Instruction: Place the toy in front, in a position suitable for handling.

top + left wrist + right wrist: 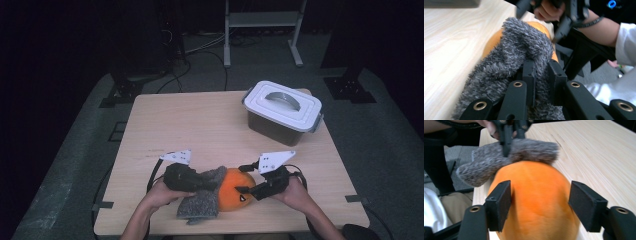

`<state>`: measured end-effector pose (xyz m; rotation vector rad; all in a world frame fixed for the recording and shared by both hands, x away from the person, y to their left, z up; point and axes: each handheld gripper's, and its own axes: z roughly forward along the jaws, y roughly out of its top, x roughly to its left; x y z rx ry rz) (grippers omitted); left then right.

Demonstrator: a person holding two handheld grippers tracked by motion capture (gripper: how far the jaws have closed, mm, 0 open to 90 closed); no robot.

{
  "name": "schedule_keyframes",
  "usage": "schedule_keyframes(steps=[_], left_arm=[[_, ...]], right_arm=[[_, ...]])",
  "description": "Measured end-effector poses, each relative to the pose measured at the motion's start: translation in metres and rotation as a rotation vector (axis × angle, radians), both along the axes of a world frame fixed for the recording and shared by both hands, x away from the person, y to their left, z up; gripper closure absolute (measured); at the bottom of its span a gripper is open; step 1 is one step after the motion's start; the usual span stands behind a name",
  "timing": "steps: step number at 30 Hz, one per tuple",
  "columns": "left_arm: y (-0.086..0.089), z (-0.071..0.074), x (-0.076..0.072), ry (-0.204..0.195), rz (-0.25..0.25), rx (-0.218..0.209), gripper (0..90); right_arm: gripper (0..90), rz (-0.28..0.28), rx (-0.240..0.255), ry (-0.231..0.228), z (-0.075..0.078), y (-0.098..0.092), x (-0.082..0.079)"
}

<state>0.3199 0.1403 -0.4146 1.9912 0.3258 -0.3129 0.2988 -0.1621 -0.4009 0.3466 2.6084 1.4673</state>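
Observation:
A round orange soft toy [231, 196] lies near the table's front edge, with a grey fuzzy cloth [201, 202] draped over its left side. My left gripper [212, 183] is shut on a fold of that grey cloth [511, 57], and the orange toy [492, 42] shows behind the fold. From the right, my right gripper [244, 183] reaches around the toy. Its jaws straddle the orange toy [536, 202] and the right gripper [540, 195] is open, with a thin gap at one pad [585, 205]. The left gripper [506, 142] pinches the grey cloth [499, 160] beyond.
A white lidded box [282, 107] with a handle stands at the back right of the wooden table [190, 125]. Behind the table are a metal stand [262, 30] and cables on the floor. The person's forearms come in at the front edge.

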Motion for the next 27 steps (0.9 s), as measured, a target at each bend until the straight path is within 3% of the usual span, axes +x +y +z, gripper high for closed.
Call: schedule_keyframes(steps=[2,4,5,8,9,10,11,12,13,14,15,17,19,20,22,25,26,27], left_arm=[[-0.002,-0.001,-0.001,0.024,-0.047,-0.007,78.5],[-0.004,-0.003,-0.002,0.030,-0.064,-0.006,78.4],[-0.004,-0.002,-0.002,0.032,-0.057,-0.008,78.4],[-0.003,0.003,-0.001,0.001,-0.032,-0.003,78.6],[-0.002,0.006,-0.001,-0.017,-0.020,-0.007,79.0],[-0.001,0.011,-0.002,-0.037,-0.013,-0.018,79.0],[0.000,0.015,-0.002,-0.056,-0.002,-0.039,79.0],[0.002,0.024,-0.004,-0.102,0.016,-0.072,79.0],[0.002,0.024,-0.004,-0.102,0.016,-0.072,79.0],[0.003,0.027,-0.004,-0.118,0.026,-0.081,79.0],[0.003,0.028,-0.005,-0.123,0.036,-0.079,79.0],[0.003,0.025,-0.004,-0.136,0.050,-0.020,79.0],[-0.001,0.015,-0.004,-0.122,0.039,0.024,79.2],[-0.001,0.012,-0.003,-0.098,0.035,0.013,79.2],[0.001,0.012,-0.002,-0.096,0.039,0.017,79.3],[0.002,0.013,-0.002,-0.098,0.046,0.021,79.2],[0.001,0.013,-0.002,-0.099,0.046,0.021,79.2],[0.001,0.014,-0.002,-0.104,0.048,0.025,79.2]], right_arm=[[26.7,0.006,-0.016,0.052,-0.001,-0.003,0.003],[27.1,0.048,-0.023,0.132,-0.013,-0.004,0.006],[27.1,0.048,-0.023,0.132,-0.013,-0.004,0.006],[44.5,0.019,-0.042,0.068,-0.012,-0.001,0.000],[51.1,0.003,-0.036,-0.011,-0.010,0.001,-0.004],[51.1,0.003,-0.036,-0.011,-0.010,0.001,-0.004],[52.4,-0.008,-0.015,-0.039,-0.008,0.001,-0.005],[53.0,-0.010,0.014,-0.088,-0.005,0.005,-0.008],[53.0,-0.010,0.014,-0.088,-0.005,0.005,-0.008],[52.8,-0.019,0.026,-0.150,-0.003,0.011,-0.011],[52.0,-0.019,0.021,-0.168,-0.003,0.014,-0.012],[49.8,-0.015,-0.003,-0.175,-0.005,0.017,-0.012],[39.0,-0.003,-0.041,-0.146,-0.010,0.020,-0.009],[33.6,-0.003,-0.037,-0.125,-0.010,0.020,-0.009],[29.5,0.000,-0.035,-0.105,-0.008,0.016,-0.007],[30.2,-0.001,-0.017,-0.076,-0.007,0.008,-0.004],[36.1,-0.003,-0.011,-0.057,-0.010,0.006,-0.003],[36.1,-0.003,-0.011,-0.057,-0.010,0.006,-0.003]])
